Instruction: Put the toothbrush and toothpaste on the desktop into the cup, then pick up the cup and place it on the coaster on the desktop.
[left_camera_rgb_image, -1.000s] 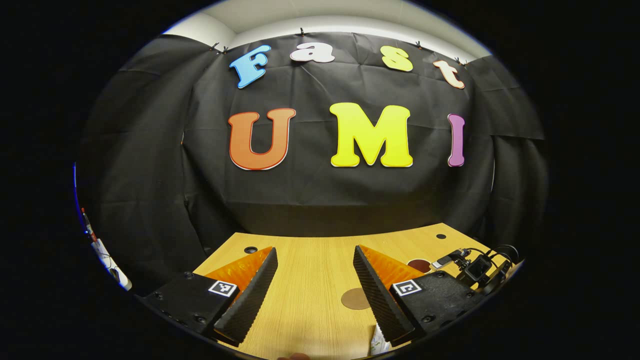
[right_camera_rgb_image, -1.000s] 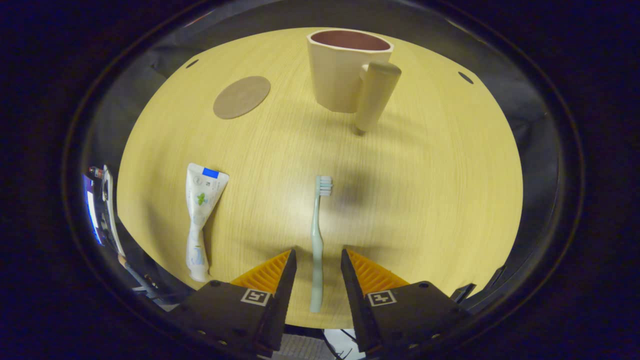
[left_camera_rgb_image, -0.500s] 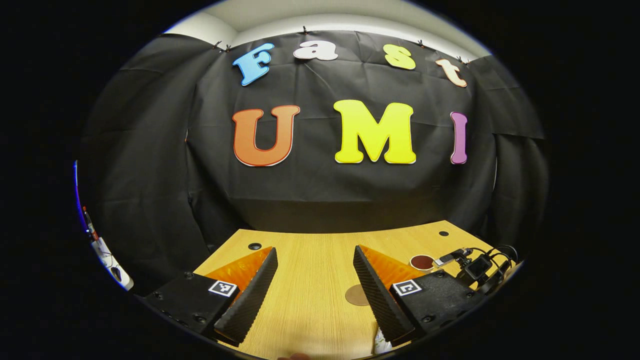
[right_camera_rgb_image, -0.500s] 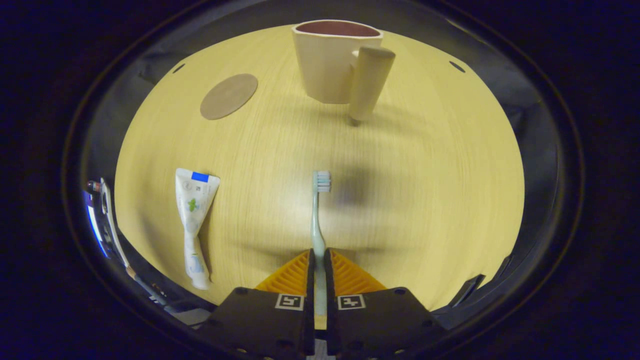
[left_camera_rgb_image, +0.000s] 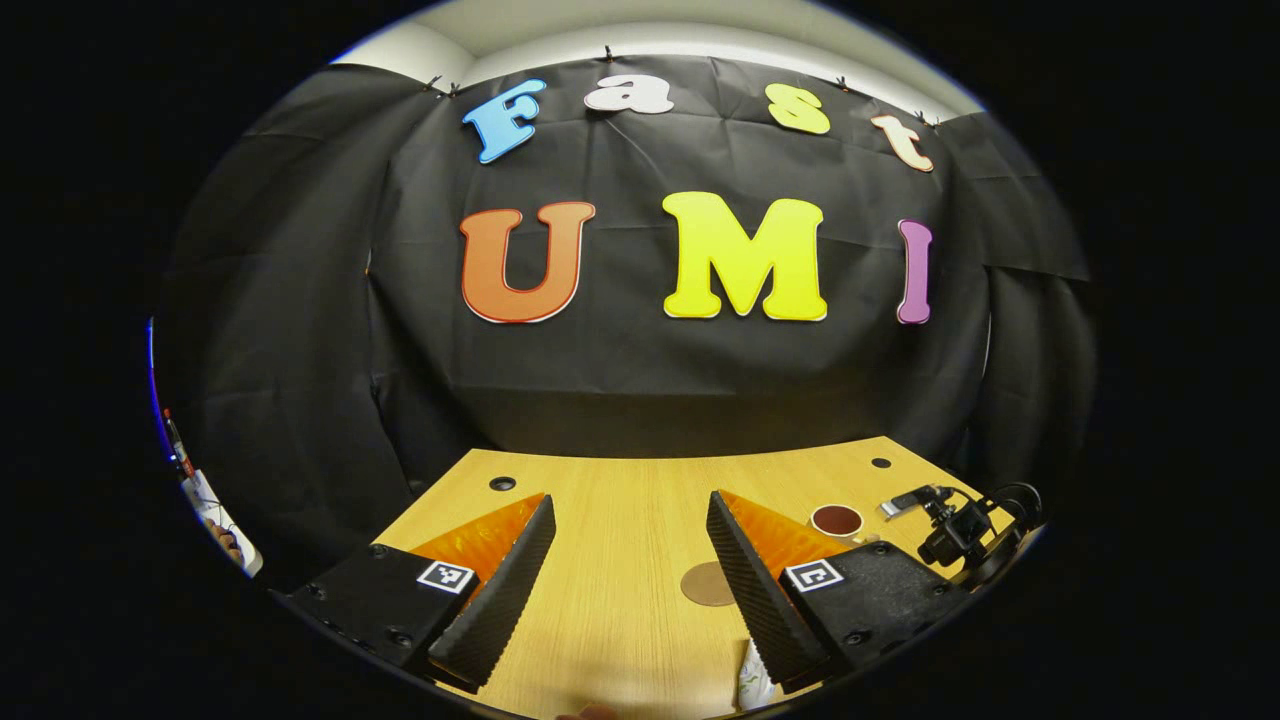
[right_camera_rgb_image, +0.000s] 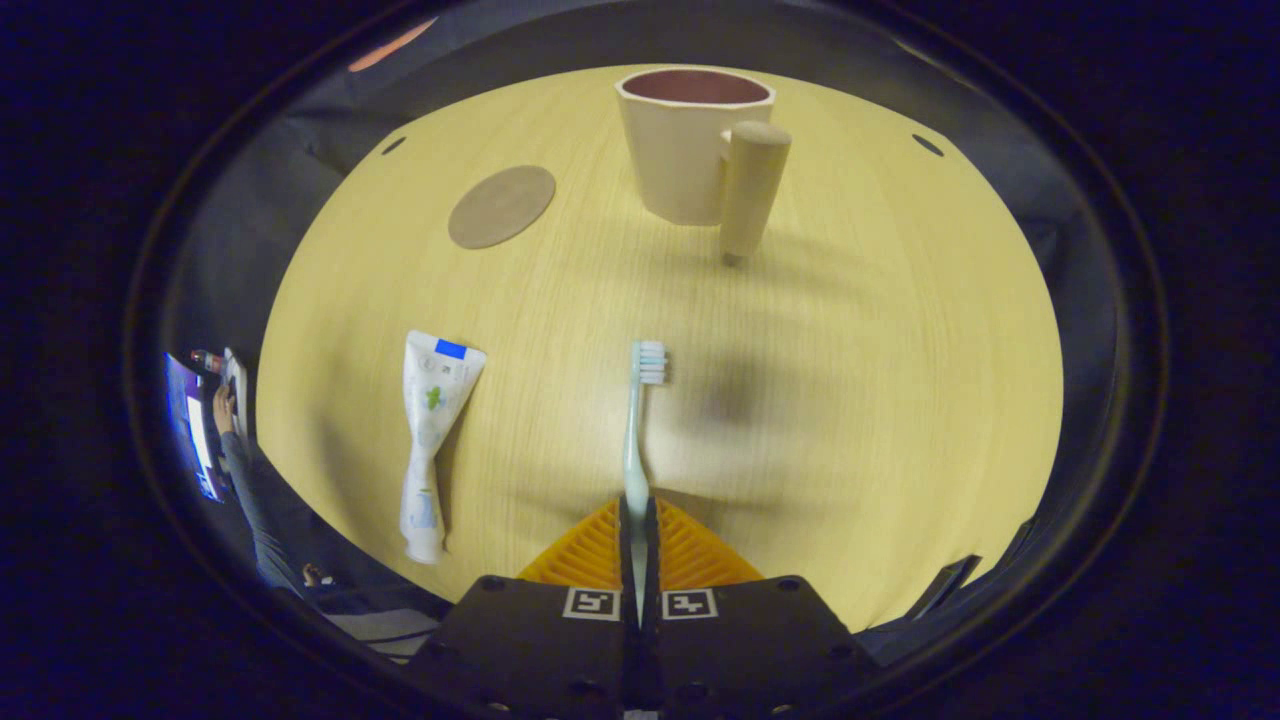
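Wooden desktop (right_camera_rgb_image: 850, 400), cup (right_camera_rgb_image: 690, 150) empty, right tongs (right_camera_rgb_image: 637, 515) clamping toothbrush (right_camera_rgb_image: 636, 430), left tongs (left_camera_rgb_image: 625, 540) wide.

Light wood-grain table (right_camera_rgb_image: 850, 400), small dark holes near far corners. On it: cup (right_camera_rgb_image: 690, 150) standing upright toward far side; round coaster (right_camera_rgb_image: 501, 206) left of cup, apart; toothpaste (right_camera_rgb_image: 432, 430) flat near left edge, well apart from cup.
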